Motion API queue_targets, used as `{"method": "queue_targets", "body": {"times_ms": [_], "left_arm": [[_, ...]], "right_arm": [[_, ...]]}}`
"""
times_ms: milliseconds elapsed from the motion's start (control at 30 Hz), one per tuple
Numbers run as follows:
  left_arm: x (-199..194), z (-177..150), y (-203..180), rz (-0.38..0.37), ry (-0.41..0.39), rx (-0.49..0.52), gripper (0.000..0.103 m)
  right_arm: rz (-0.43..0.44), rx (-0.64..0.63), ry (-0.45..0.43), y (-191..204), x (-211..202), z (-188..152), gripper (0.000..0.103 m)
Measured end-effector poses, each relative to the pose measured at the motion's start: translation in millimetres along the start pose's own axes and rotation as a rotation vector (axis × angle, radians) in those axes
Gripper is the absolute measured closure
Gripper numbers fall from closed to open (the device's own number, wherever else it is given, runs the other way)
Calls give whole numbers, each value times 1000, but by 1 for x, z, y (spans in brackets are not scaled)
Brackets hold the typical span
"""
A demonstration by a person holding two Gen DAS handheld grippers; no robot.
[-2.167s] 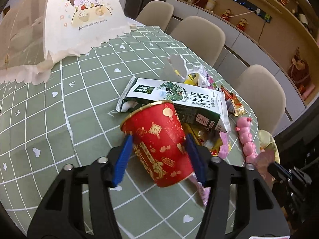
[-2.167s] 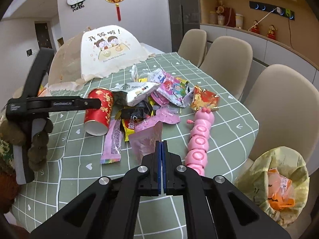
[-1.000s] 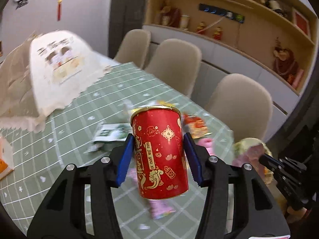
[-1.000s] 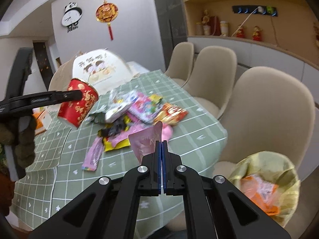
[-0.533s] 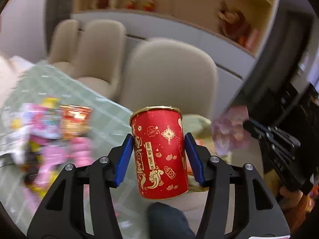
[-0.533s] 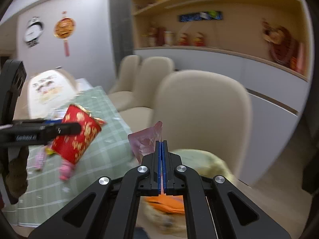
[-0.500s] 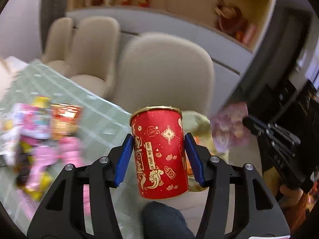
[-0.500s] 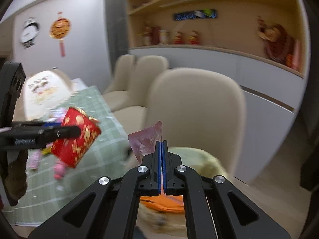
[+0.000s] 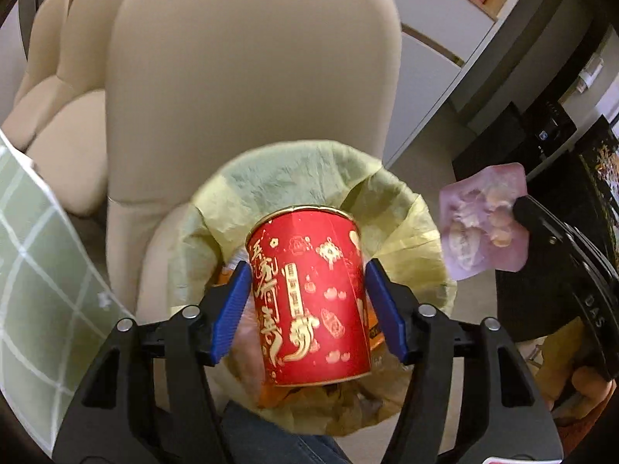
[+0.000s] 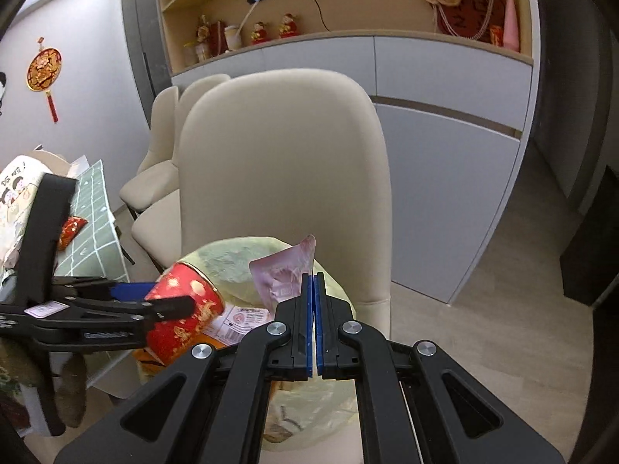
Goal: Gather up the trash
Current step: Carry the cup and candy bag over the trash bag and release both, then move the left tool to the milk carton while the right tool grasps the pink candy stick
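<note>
Bin (image 9: 390, 208) is the landmark: above it, left gripper (image 9: 307, 311) has been spreading around the red cup (image 9: 309, 294); right gripper (image 10: 313, 290) pinches a pink wrapper (image 10: 280, 274).

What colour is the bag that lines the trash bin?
The thin plastic bin liner is pale yellow-green; the left wrist view shows it best.

The cup (image 9: 309, 294) hangs right over the trash bag (image 9: 402, 224), pouch (image 9: 485, 224) off to its right – chair (image 9: 251, 77) just behind, table (image 9: 35, 255) at left.
</note>
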State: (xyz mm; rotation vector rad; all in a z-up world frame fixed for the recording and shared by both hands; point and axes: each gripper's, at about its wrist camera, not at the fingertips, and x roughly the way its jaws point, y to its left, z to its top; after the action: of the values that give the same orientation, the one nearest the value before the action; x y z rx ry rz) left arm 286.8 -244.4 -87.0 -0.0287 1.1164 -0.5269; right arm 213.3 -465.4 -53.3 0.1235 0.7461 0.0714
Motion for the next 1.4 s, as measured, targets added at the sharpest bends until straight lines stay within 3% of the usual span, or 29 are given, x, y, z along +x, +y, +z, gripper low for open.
{"method": "queue_targets", "body": {"times_ms": [167, 300, 433, 567, 700, 933, 1133, 1267, 1400], "left_arm": [[-9, 7, 4, -17, -25, -22, 40], [-52, 14, 9, -11, -129, -12, 36], [-92, 12, 18, 42, -201, 6, 35], [-116, -3, 36, 65, -213, -22, 35], [-132, -18, 54, 93, -213, -39, 35], [-159, -40, 93, 141, -233, -99, 35], [-197, -63, 124, 165, -271, -157, 35], [-234, -81, 150, 205, -321, -187, 35], [-263, -104, 184, 276, -349, -239, 35]], "right_arm": [[22, 11, 4, 1, 6, 1, 99], [71, -11, -23, 18, 5, 6, 99], [148, -43, -34, 43, 7, 10, 99], [194, -50, 66, 63, 45, 2, 99], [203, -46, 234, 66, 101, -27, 99], [139, -110, 333, 74, 123, -45, 99], [120, -136, 287, 87, 92, -35, 96], [103, -180, 224, 102, 60, -21, 65], [132, -220, 150, 139, 26, -3, 65]]}}
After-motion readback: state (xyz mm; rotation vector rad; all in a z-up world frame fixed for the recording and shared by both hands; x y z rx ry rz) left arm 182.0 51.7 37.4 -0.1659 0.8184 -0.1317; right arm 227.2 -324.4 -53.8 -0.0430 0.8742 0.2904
